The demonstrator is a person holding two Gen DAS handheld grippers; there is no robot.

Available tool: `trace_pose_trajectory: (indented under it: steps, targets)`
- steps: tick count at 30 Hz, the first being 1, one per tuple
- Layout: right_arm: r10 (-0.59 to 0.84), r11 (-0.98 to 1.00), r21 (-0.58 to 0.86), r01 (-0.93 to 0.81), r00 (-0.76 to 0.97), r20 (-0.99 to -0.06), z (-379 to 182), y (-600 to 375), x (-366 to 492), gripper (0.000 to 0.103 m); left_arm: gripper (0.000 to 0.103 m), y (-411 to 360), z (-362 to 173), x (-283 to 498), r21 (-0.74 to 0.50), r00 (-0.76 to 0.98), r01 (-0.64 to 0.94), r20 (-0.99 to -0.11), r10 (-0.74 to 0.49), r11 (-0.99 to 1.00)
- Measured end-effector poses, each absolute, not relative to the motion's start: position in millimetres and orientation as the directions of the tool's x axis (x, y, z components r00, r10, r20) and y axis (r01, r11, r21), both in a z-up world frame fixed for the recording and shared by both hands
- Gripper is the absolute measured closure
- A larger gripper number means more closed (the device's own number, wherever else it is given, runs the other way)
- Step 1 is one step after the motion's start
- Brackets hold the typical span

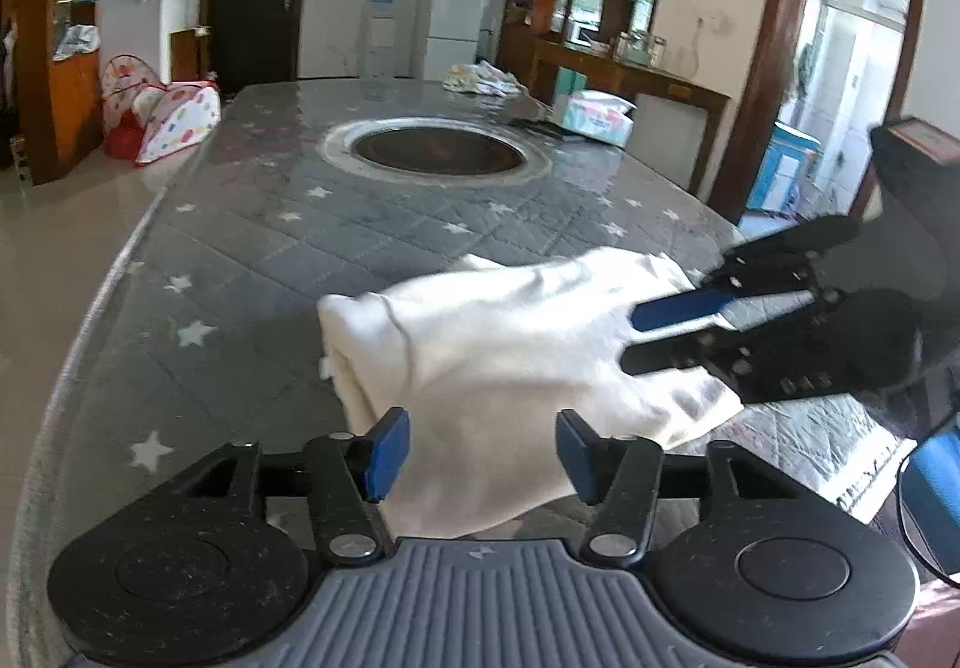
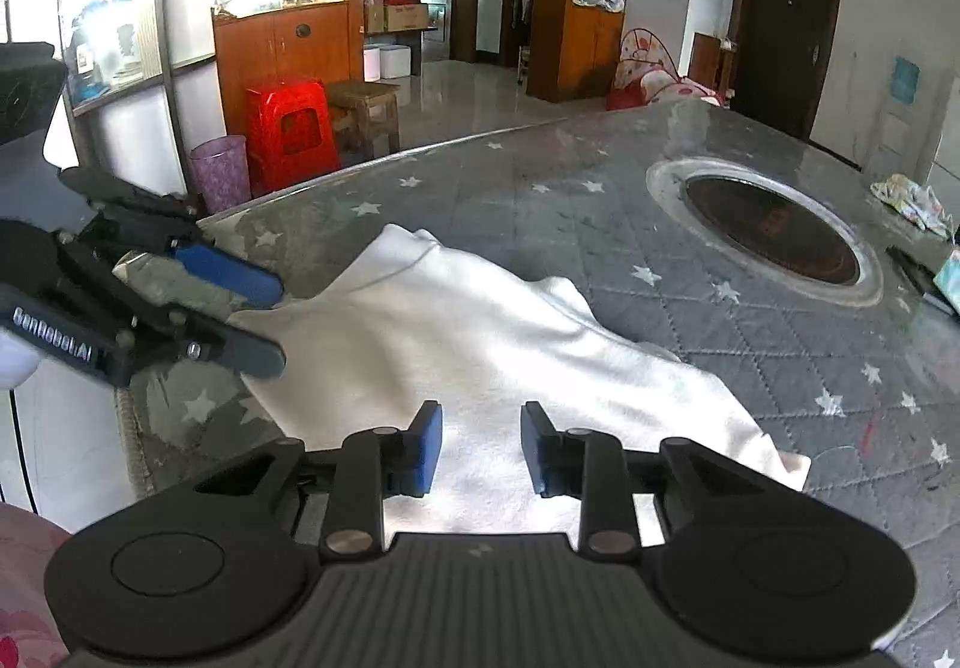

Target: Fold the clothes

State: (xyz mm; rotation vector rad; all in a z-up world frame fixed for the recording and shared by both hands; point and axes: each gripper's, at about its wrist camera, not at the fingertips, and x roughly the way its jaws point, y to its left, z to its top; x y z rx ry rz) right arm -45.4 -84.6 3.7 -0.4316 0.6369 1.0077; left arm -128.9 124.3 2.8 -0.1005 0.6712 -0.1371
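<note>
Left gripper (image 1: 483, 452) jaws parted, blue pads on either side of the near edge of the white garment (image 1: 510, 344), nothing clamped between them. Right gripper (image 2: 482, 446) likewise spread, pads hovering over the cloth with white fabric visible in the gap; whether they touch it cannot be told. In the left wrist view the right gripper enters from the right, its two fingers separated and lying over the garment's right portion. In the right wrist view the left gripper sits at the left, fingers apart at the garment's edge. Garment lies partly folded and rumpled on the grey star-patterned quilted table cover (image 1: 252, 248), near the table's front edge. Round recessed opening (image 1: 438, 152) in the table farther back, well apart from the garment. Small patterned cloth pile (image 1: 480, 79) at the far end.
</note>
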Motion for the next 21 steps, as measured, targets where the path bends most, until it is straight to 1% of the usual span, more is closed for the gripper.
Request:
trace_pose_trajectory:
  steps: [1,5,7,8,12,19,21]
  targets:
    - [0.640,0.468,-0.055,-0.882,0.381,-0.667,4.4,-83.3,-48.7,0.071,0.035,126.8,3.9,-130.1,-0.137,0.779,0.082,-0.609,-0.149,0.987]
    - [0.651,0.432,-0.075,-0.899,0.368,-0.664,6.3,-78.3,-60.3,0.068,0.030,134.8,6.2,-130.3,-0.129,0.783,0.037,-0.613,-0.109,0.991]
    - [0.655,0.417,-0.081,-0.905,0.361,-0.663,6.6,-75.0,-65.2,0.066,0.020,136.8,7.2,-129.7,-0.122,0.784,0.023,-0.614,-0.094,0.992]
    - [0.659,0.407,-0.086,-0.909,0.358,-0.661,6.6,-72.5,-68.4,0.063,0.019,137.0,8.0,-129.5,-0.116,0.785,0.019,-0.613,-0.086,0.993]
    - [0.673,0.374,-0.087,-0.923,0.334,-0.660,6.1,-63.7,-76.6,0.060,0.010,137.7,9.9,-127.9,-0.095,0.792,0.005,-0.607,-0.062,0.995]
    - [0.668,0.377,-0.070,-0.924,0.323,-0.670,-0.1,-53.2,-77.6,0.057,0.001,139.8,12.4,-124.0,-0.078,0.799,-0.022,-0.600,-0.030,0.997]
    - [0.667,0.385,-0.069,-0.920,0.329,-0.669,-0.6,-54.1,-77.1,0.055,0.000,140.2,13.2,-124.0,-0.075,0.802,-0.026,-0.597,-0.024,0.997]
